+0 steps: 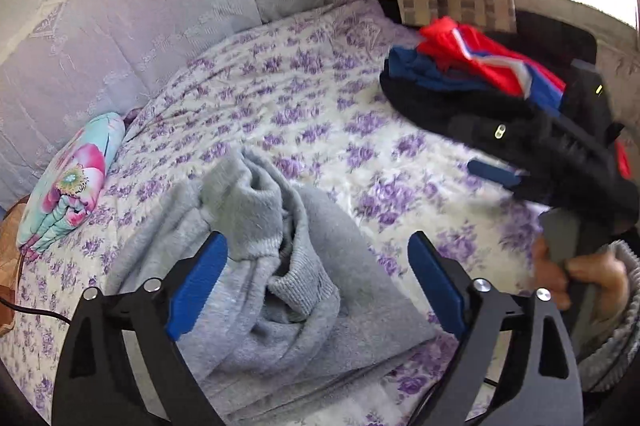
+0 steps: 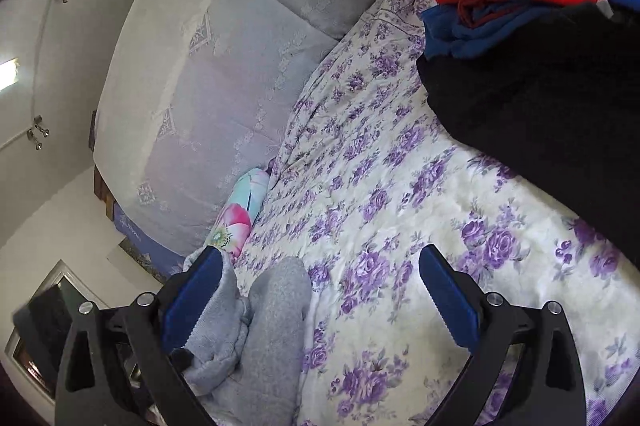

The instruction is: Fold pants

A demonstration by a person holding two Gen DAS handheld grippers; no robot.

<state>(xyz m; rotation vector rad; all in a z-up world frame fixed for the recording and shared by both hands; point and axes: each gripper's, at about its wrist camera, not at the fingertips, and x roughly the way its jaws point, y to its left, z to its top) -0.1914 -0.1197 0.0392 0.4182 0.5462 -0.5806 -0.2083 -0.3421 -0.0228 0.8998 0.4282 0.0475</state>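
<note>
The left gripper (image 1: 316, 282) stands wide open over the grey pants (image 1: 280, 266), gripping nothing; the right gripper (image 2: 320, 302) is also open and empty. The pants lie bunched on the flowered bed (image 1: 320, 113), a clothes pile (image 1: 472, 73) beyond

Your bed (image 1: 320, 97), under a purple-flowered sheet, carries gray pants (image 1: 280, 266) in front, a floral bundle (image 1: 72, 181) left, and piled clothes (image 1: 472, 81) right.
</note>
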